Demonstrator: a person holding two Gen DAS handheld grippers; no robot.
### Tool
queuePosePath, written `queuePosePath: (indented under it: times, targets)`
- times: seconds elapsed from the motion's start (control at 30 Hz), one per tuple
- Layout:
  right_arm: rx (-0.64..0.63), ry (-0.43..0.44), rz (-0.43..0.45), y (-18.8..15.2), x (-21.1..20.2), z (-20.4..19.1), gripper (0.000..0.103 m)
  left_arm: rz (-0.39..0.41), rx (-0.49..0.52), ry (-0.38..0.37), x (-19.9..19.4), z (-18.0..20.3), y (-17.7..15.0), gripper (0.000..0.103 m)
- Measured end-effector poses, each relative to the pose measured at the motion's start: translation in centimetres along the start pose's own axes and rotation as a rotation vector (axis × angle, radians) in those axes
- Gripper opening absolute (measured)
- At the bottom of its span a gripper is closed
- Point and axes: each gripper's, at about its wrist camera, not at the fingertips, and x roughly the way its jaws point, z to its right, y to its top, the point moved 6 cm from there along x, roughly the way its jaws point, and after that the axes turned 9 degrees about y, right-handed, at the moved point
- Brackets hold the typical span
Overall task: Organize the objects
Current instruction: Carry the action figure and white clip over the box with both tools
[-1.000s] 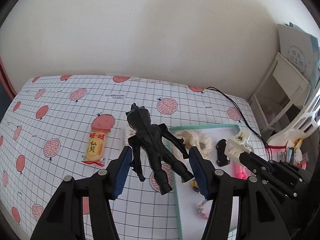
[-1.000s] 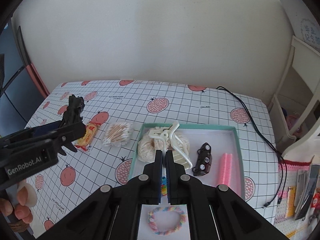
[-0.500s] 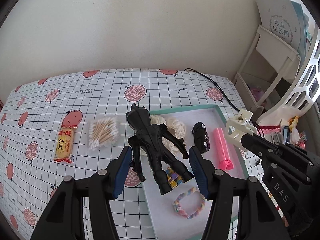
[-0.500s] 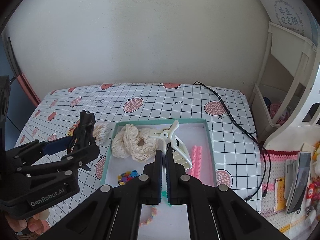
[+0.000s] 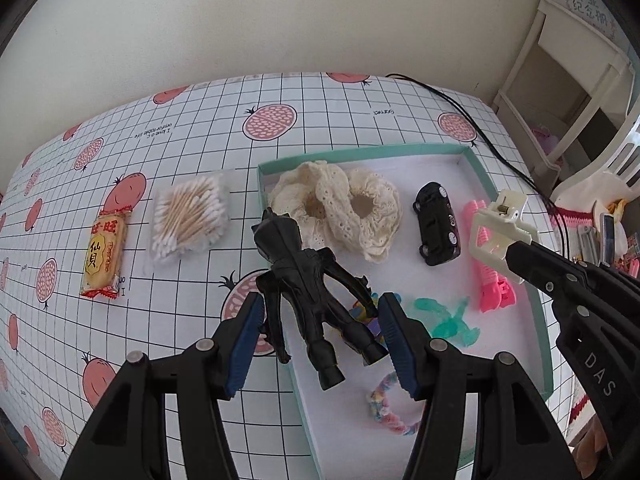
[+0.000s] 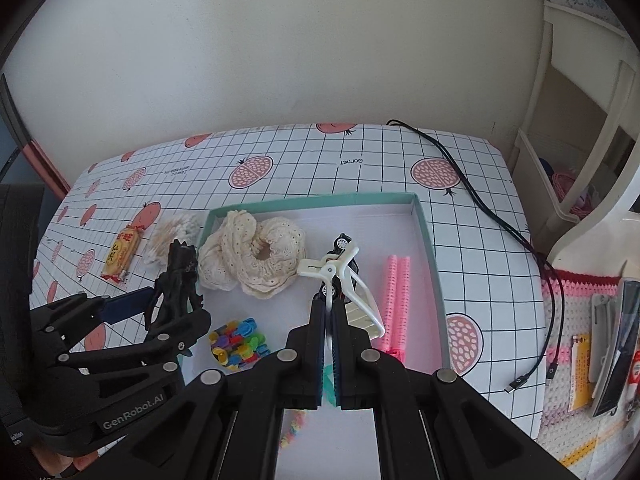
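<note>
Pomegranate-print counter (image 5: 320, 96), teal-rimmed tray (image 5: 476, 164) on it.
Left claw (image 5: 320, 328) clamped on black figure (image 5: 304, 276) over tray edge; right claw (image 6: 329, 312) pinched together on white clip (image 6: 340, 276).

On the table (image 5: 340, 92) the tray (image 5: 360, 151) lies right of the swabs (image 5: 188, 216), with the snack (image 5: 105, 252) further left. In the tray, scrunchies (image 5: 340, 208) lie left, car (image 5: 436, 230) middle, comb (image 5: 486, 272) right, bracelet (image 5: 390, 408) nearest.

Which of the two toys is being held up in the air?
The black figure, gripped between the left gripper's blue pads. The other toy, the black car, lies untouched inside the teal tray.
</note>
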Motion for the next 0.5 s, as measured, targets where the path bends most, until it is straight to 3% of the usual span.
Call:
queuePosePath:
  times: [0.5]
  targets:
    - [0.005, -0.003, -0.095, -1.9, 2.7, 0.5, 0.004, -0.054, 0.026, -0.030, 1.6, 1.0, -0.8, 0.061]
